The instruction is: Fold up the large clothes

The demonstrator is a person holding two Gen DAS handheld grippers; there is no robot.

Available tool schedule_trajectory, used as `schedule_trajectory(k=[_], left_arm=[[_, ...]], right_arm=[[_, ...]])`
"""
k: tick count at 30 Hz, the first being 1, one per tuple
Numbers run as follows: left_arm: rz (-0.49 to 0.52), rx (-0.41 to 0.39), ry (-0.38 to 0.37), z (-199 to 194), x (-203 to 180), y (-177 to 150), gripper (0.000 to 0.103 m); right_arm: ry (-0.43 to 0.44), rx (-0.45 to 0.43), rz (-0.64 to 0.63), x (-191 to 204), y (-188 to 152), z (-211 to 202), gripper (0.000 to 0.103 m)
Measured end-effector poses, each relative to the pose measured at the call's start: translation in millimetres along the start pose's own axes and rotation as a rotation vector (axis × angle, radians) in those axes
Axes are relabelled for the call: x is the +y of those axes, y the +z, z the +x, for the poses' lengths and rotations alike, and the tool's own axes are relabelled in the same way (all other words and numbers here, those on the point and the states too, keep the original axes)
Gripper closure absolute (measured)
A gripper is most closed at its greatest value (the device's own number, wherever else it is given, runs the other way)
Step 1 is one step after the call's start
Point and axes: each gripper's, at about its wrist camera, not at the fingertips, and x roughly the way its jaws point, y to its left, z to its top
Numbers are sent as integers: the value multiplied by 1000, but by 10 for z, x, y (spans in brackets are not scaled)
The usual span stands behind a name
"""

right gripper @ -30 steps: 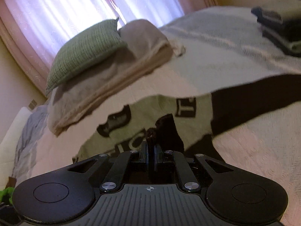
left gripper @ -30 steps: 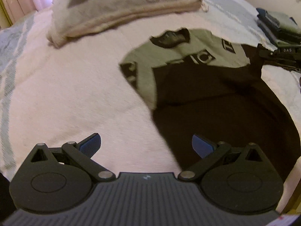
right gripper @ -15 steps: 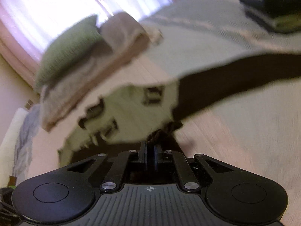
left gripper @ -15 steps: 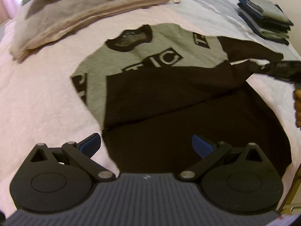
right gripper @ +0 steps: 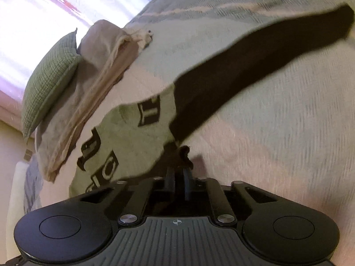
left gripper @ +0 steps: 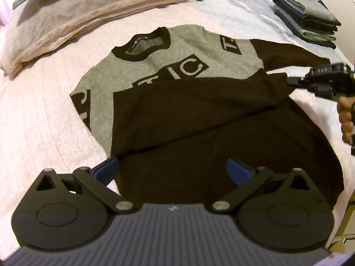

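We see the grey-and-black printed sweatshirt lying flat on the pink bedspread. Our left gripper hovers spread wide over its hem; our right gripper pinches black sleeve fabric.

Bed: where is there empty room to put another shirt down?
The bare pink bedspread between the sweatshirt and the folded blanket is free. The striped strip between blanket and clothes stack is also bare. It is crowded at the sweatshirt's far sleeve, where the right gripper pinches fabric.
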Motion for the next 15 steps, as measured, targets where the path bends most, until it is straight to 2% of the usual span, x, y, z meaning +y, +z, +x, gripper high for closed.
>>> schedule_trajectory(k=[3,4,9,15], left_arm=[[-1,-9,-3,-2,-14,52,1],[-2,-11,-5,-1,-20,62,1],[6,8,-17,98,-60,66,1],[4,28,-21,159,-69,-1,1]], right_arm=[[83,-123,-119,189,203,-185,100],[85,-156,-157,214,226,-214,100],[-1,-63,-95,-104,135,100,100],[-28,-46,-75,-215,59,113,100]])
